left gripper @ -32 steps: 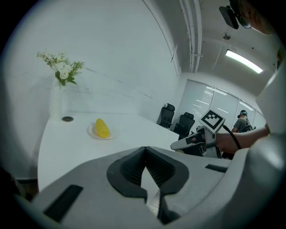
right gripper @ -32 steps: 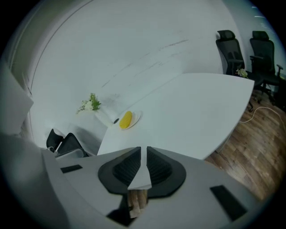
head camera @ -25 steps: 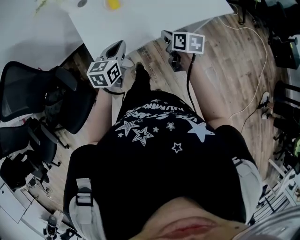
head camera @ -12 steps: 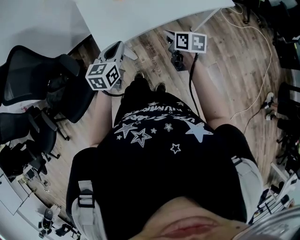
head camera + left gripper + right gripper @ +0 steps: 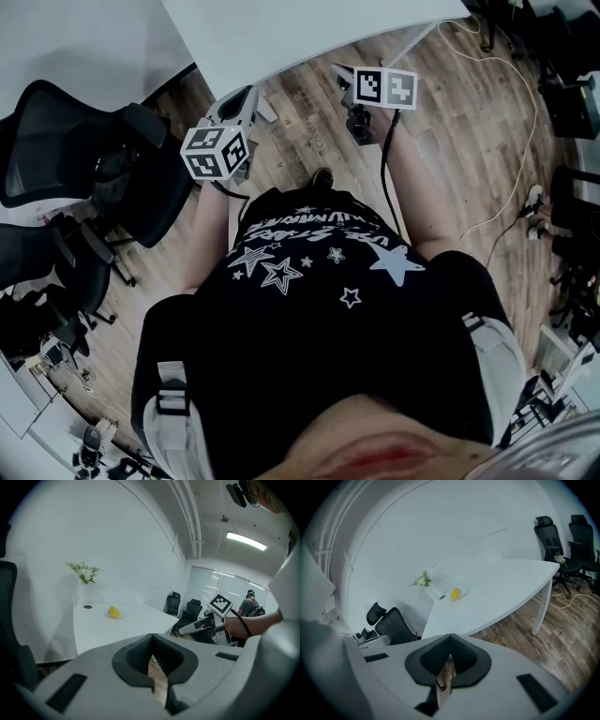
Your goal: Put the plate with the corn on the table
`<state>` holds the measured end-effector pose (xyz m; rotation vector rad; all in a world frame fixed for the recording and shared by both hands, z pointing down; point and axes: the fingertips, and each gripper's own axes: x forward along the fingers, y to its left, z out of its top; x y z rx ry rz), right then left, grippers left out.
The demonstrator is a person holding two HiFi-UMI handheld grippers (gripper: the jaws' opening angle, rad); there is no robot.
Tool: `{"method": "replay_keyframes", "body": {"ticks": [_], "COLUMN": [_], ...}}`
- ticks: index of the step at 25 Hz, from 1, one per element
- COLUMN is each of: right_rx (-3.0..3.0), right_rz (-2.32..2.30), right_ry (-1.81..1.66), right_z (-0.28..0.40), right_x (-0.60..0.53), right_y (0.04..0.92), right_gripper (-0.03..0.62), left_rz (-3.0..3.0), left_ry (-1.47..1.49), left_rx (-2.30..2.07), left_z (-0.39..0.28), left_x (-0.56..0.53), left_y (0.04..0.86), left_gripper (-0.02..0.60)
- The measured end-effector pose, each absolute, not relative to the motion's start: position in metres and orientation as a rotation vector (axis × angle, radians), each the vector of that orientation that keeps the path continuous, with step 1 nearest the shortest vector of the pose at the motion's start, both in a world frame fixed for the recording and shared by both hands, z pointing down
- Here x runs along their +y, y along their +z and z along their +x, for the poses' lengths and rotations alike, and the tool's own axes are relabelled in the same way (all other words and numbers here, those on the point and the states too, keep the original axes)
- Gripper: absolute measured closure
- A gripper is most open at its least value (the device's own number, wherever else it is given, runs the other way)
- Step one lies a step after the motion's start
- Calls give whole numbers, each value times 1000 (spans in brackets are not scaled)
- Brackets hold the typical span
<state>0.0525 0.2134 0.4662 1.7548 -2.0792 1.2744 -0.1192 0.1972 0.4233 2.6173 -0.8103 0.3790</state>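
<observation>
Both shut and empty: left gripper (image 5: 157,679), right gripper (image 5: 444,679). Plate (image 5: 121,616) with corn (image 5: 114,611) sits on table (image 5: 136,626), eleven o'clock; I judge hands-off best.

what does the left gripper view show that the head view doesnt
Only the left gripper view: the plate with the corn on the white table, and flowers beyond it. Only the head view: the person's star-print shirt, the marker cube on the left gripper, a pale cable across the wooden floor. Both: the table, black office chairs, the right gripper.
</observation>
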Motion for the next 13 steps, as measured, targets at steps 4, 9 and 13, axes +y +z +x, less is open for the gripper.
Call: {"method": "replay_keyframes", "body": {"ticks": [4,9,13], "right_rx": [-2084,-2108,-2116], "right_rz": [1766,1761,1765], "right_ry": [1268,1293,1256], "right_z": [14,-45,-85], "right_x": [215,226,237], "right_y": [462,461,455], "right_gripper": [588,588,588], "left_rz": [2626,2626,2613], "left_ry": [359,341,336], "left_rx": [-799,-778,-762], "left_z": [-148,-195,-232], "left_x": [197,205,213], "left_y": [415,417,421], "left_gripper": [575,575,575]}}
